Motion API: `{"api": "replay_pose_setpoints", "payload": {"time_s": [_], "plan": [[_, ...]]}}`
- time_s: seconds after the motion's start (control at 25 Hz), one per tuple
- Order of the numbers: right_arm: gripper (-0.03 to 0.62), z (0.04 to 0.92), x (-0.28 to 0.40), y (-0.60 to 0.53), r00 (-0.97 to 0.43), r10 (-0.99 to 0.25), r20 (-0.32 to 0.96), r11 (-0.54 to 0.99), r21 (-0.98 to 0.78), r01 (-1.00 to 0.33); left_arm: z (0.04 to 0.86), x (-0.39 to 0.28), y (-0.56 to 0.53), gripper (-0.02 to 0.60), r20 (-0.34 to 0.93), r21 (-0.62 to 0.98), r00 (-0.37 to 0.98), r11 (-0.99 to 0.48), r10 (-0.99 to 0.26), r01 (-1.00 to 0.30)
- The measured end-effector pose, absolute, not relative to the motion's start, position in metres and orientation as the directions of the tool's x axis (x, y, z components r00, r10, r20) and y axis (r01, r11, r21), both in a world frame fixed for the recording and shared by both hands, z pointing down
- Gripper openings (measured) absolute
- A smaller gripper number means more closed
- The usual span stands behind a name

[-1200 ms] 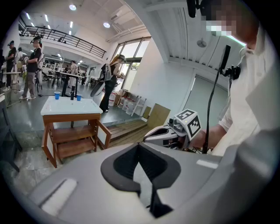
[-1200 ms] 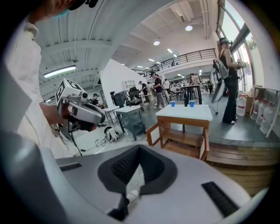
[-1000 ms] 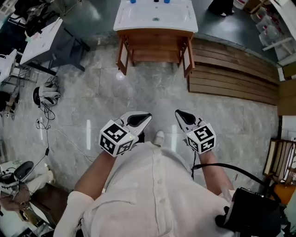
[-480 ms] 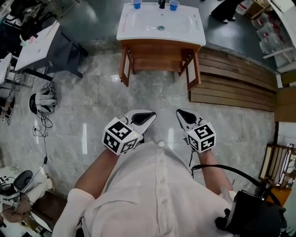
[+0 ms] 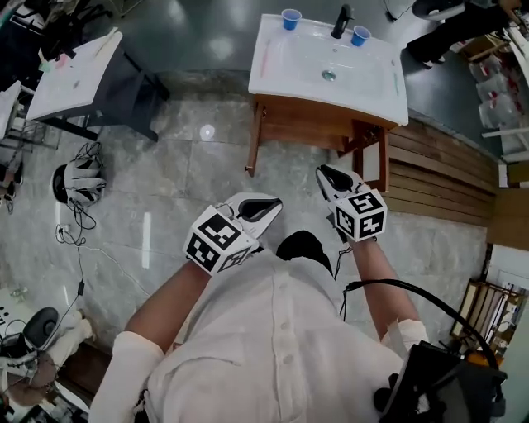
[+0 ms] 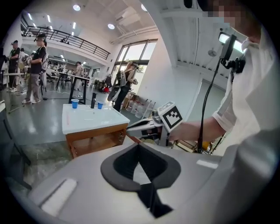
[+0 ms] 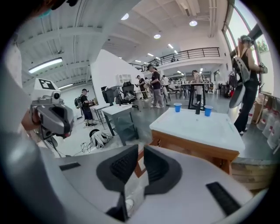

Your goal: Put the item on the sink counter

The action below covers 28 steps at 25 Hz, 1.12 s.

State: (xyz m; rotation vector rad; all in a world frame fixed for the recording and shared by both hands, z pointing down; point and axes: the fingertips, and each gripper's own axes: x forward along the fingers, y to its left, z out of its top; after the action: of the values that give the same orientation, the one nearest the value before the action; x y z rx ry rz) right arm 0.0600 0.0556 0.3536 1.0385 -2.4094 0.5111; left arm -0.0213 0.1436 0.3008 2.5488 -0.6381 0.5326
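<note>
The white sink counter (image 5: 291,66) on wooden legs stands ahead of me, with two blue cups (image 5: 290,18) and a dark faucet (image 5: 341,21) at its back edge. My right gripper (image 5: 322,170) is held in the air short of its near right corner. In the right gripper view a thin clear packet (image 7: 134,186) is pinched between the pads of the right gripper (image 7: 141,148); the jaws are easing open a little. My left gripper (image 5: 275,201) hovers over the floor further left, and in its own view the left gripper (image 6: 139,146) has its tips together with nothing seen in them.
A grey table (image 5: 78,70) stands at the far left, with a headset and cables (image 5: 83,173) on the stone floor below it. Wooden planking (image 5: 438,173) lies right of the sink. A black bag (image 5: 438,388) hangs at my right side. People (image 6: 124,83) stand behind the sink.
The sink counter has come nearer and shifted right in the head view. Both grippers have risen slightly toward it, the right one most. A dark shoe now shows between them.
</note>
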Motion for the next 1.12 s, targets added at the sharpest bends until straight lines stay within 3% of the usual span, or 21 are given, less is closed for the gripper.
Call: {"api": "replay_pose_setpoints", "payload": {"time_s": [0.12, 0.36, 0.6, 1.12], "plan": [[0.01, 0.355, 0.026, -0.002, -0.608, -0.567, 0.557, 0.655, -0.144, -0.742, 0.302, -0.048, 0.113, 0.006, 0.468, 0.355, 0.803, -0.753, -0.37, -0.554], [0.084, 0.382, -0.025, -0.123, -0.596, -0.559, 0.576, 0.664, -0.12, -0.738, 0.32, -0.067, 0.055, 0.006, 0.502, 0.383, 0.766, -0.691, -0.401, -0.613], [0.127, 0.421, -0.068, -0.224, -0.606, -0.528, 0.595, 0.631, -0.203, -0.749, 0.322, -0.071, -0.003, 0.006, 0.514, 0.408, 0.742, -0.638, -0.431, -0.653], [0.132, 0.503, -0.096, -0.346, -0.449, -0.561, 0.696, 0.505, -0.142, -0.851, 0.334, -0.088, -0.074, 0.006, 0.546, 0.422, 0.686, -0.549, -0.481, -0.721]]}}
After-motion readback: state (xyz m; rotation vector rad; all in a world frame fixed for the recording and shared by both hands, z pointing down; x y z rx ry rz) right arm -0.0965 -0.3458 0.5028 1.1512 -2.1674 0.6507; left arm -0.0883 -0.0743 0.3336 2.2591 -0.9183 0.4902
